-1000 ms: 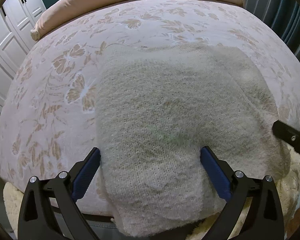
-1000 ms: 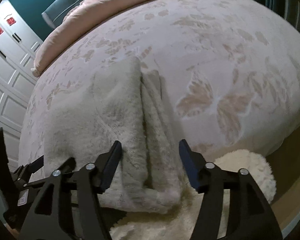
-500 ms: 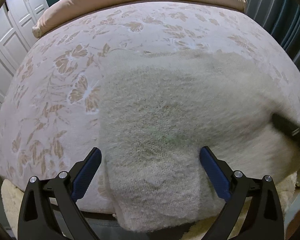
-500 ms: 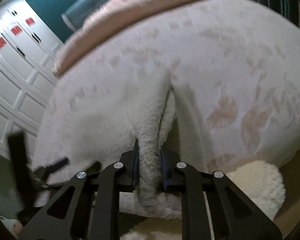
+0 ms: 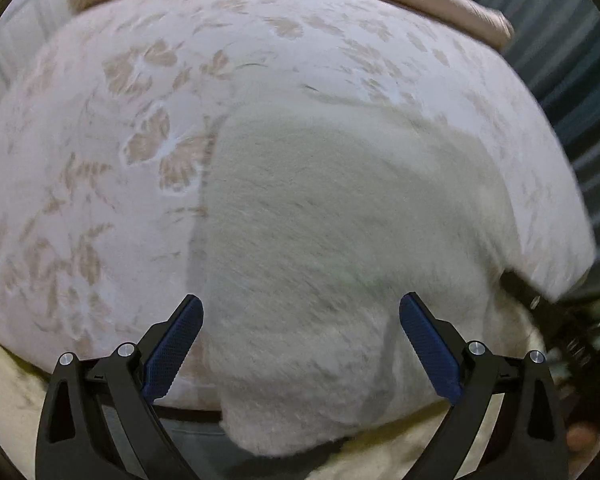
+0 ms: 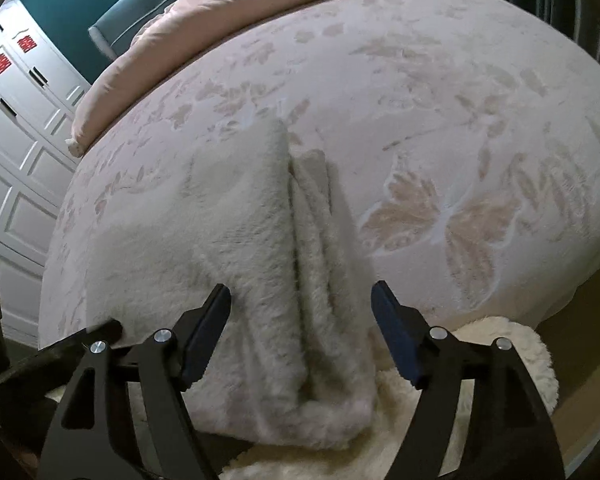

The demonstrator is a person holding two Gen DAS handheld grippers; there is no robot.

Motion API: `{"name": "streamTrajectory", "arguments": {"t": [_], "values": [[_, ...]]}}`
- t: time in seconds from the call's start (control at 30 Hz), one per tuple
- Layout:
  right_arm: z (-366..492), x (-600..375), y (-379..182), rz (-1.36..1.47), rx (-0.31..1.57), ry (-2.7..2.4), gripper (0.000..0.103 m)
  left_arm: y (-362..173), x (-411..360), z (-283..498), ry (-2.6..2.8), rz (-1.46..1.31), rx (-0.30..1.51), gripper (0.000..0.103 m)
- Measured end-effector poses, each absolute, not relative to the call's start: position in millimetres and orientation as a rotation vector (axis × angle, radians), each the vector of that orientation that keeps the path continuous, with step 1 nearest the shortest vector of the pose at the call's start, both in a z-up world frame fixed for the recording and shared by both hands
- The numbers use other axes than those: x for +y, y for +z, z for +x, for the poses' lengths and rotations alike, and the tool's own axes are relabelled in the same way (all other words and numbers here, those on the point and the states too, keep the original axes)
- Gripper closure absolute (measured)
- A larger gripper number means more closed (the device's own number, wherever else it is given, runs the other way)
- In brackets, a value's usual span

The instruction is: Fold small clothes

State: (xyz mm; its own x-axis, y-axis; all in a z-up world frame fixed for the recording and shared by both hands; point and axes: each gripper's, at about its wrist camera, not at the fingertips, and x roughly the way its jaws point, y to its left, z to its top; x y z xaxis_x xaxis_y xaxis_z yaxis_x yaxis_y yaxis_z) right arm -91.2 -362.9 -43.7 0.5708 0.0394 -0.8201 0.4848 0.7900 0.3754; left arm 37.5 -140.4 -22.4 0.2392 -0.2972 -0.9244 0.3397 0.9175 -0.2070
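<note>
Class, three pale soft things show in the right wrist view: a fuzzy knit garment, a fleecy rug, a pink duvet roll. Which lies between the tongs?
The cream fuzzy knit garment, folded at the bed edge; the fleecy rug lies below, the duvet roll far back.

fuzzy matt knit garment (image 6: 236,240), woven matt floral bedspread (image 6: 460,120), textured blue pads (image 5: 172,352) on matt black plastic fingers

Motion blur smears the knitted garment (image 5: 320,240) in the left wrist view.
</note>
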Motion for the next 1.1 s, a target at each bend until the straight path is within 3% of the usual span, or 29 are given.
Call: {"name": "streamTrajectory", "arguments": {"t": [0.07,0.23,0.4,0.43,0.5,0.6,0.67,0.73,1.03,1.1], "values": [[-84,-366,-57,0.688,0.974,-0.25,0.03,-29,-133,47,-0.429,0.0,1.274,0.006],[-73,-371,-86,0.851,0.987,-0.153,0.014,-55,-126,64,-0.522,-0.155,1.382,0.005],[-64,-365,-87,0.825,0.994,-0.121,0.013,-74,-135,66,-0.586,-0.217,1.418,0.005],[-61,-363,-86,0.817,0.997,-0.115,0.015,-73,-136,65,-0.586,-0.223,1.406,0.005],[-53,-357,-83,0.807,1.01,-0.086,0.036,-70,-138,63,-0.597,-0.23,1.4,0.006],[-50,-349,-65,0.745,1.008,-0.089,0.066,-55,-137,58,-0.635,-0.237,1.358,0.025],[-54,-344,-46,0.747,0.961,-0.083,0.07,-41,-133,56,-0.68,-0.243,1.324,0.046],[-56,-337,-21,0.733,0.897,-0.058,0.071,-22,-129,57,-0.727,-0.25,1.276,0.05],[-30,-274,122,0.543,0.581,0.041,0.07,121,-70,75,-0.842,-0.247,0.895,0.052],[-11,-264,138,0.558,0.537,0.083,0.065,140,-51,89,-0.826,-0.231,0.841,0.05]]}}
